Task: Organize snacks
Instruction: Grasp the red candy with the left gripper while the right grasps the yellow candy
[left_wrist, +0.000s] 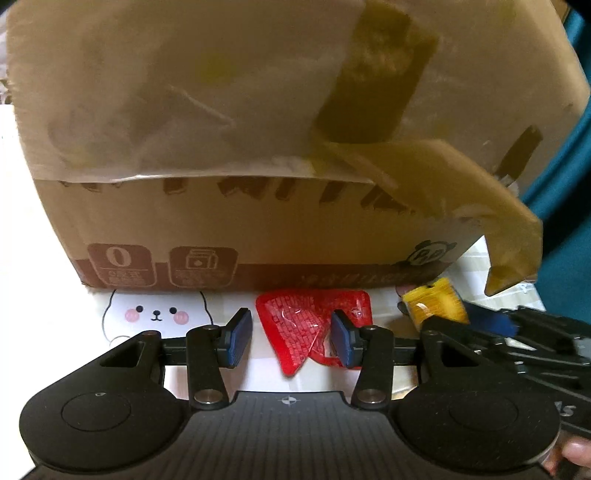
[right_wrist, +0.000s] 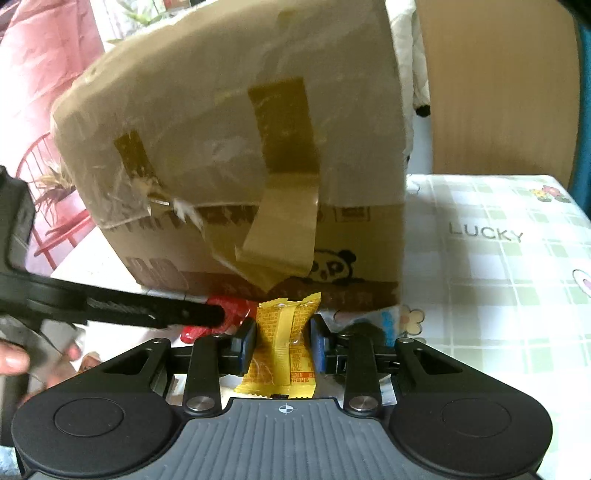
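A red snack packet (left_wrist: 295, 325) lies flat on the tablecloth right in front of a cardboard box (left_wrist: 240, 221). My left gripper (left_wrist: 291, 339) is open around it. The right pad overlaps the packet's edge, and the left pad (left_wrist: 240, 338) stands clear of it. A yellow snack packet (right_wrist: 282, 343) stands upright between the pads of my right gripper (right_wrist: 282, 345), which is shut on its sides. In the left wrist view that yellow packet (left_wrist: 436, 306) shows at the right, just beside the box. In the right wrist view the red packet (right_wrist: 232, 314) lies partly hidden behind the left gripper's black finger.
The box (right_wrist: 258, 166) has its flap folded down and a loose strip of brown tape (right_wrist: 284, 236) hanging over the front. A checked tablecloth (right_wrist: 498, 266) spreads to the right. A wooden chair back (right_wrist: 498, 92) stands behind it, and a person's hand (right_wrist: 11, 358) is at the left.
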